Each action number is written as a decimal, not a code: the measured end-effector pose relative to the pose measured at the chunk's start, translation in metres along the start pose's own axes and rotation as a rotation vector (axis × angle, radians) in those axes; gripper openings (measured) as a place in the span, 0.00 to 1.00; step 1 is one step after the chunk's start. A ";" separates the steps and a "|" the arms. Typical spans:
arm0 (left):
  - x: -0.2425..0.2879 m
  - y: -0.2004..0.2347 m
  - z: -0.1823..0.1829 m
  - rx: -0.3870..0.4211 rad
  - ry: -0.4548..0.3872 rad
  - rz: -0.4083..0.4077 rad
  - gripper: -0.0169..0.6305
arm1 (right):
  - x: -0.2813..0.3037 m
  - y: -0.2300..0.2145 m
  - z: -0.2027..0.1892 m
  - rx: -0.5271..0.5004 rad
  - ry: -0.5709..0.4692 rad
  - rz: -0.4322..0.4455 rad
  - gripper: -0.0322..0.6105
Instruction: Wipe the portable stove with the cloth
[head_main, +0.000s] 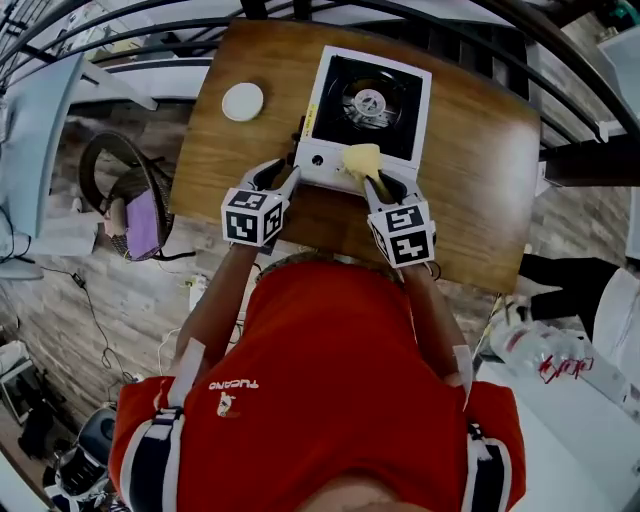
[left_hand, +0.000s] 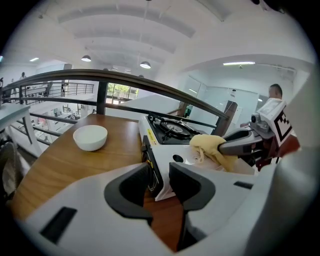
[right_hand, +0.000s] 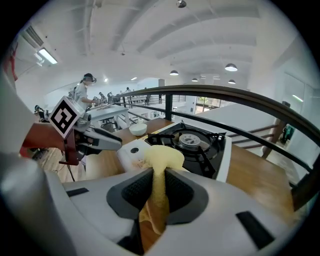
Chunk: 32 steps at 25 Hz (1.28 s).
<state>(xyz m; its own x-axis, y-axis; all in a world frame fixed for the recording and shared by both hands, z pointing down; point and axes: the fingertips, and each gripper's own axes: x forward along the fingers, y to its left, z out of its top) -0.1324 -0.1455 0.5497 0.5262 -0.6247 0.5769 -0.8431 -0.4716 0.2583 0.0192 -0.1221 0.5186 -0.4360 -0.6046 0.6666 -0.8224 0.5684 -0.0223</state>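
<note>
- Wooden table (head_main: 480, 180) is seen from above, with its near edge at the person's body and its far edge under a dark railing (left_hand: 100, 80).
- Bare wood is left open to the right of the stove (head_main: 322, 165), and also in a strip between the stove's front and the near edge.
- The stove is set in the far middle of the table, with its back close to the far edge and its black burner top facing up.
- The cloth (head_main: 362, 158), yellow and bunched, is laid on the stove's white front panel, just right of the knob (head_main: 318, 159).
- The right gripper (head_main: 385, 180) is clamped on the cloth. A fold of it is pinched between the jaws and the rest is pressed against the panel.
- The left gripper (head_main: 290, 165) is held at the stove's front left corner with its jaws a little apart. The corner is seen at the gap, but it cannot be told whether it is touched.
- The two grippers are placed side by side along the stove's front, with the knob between them.
- A white bowl (head_main: 243, 101) is set on the table left of the stove, well clear of both grippers.
- The raised pan supports around the burner are found just behind the cloth.
- A chair (head_main: 125, 195) with something purple on it is seen on the floor beyond the table's left edge.
- A white surface (head_main: 590, 420) holding a bottle is seen at the lower right.
</note>
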 end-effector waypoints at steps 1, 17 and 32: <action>0.001 0.000 0.000 0.002 0.003 -0.001 0.22 | -0.004 -0.006 -0.004 0.013 0.002 -0.014 0.18; 0.003 -0.002 -0.001 0.027 0.034 -0.027 0.22 | -0.055 -0.066 -0.054 0.223 -0.004 -0.205 0.18; 0.005 -0.002 -0.001 0.028 0.037 -0.020 0.22 | -0.051 -0.104 -0.059 0.388 -0.055 -0.273 0.18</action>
<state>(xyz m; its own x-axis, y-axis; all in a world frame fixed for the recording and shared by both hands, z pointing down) -0.1284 -0.1466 0.5528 0.5382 -0.5917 0.6002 -0.8286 -0.5017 0.2485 0.1487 -0.1178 0.5314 -0.1951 -0.7376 0.6464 -0.9807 0.1405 -0.1358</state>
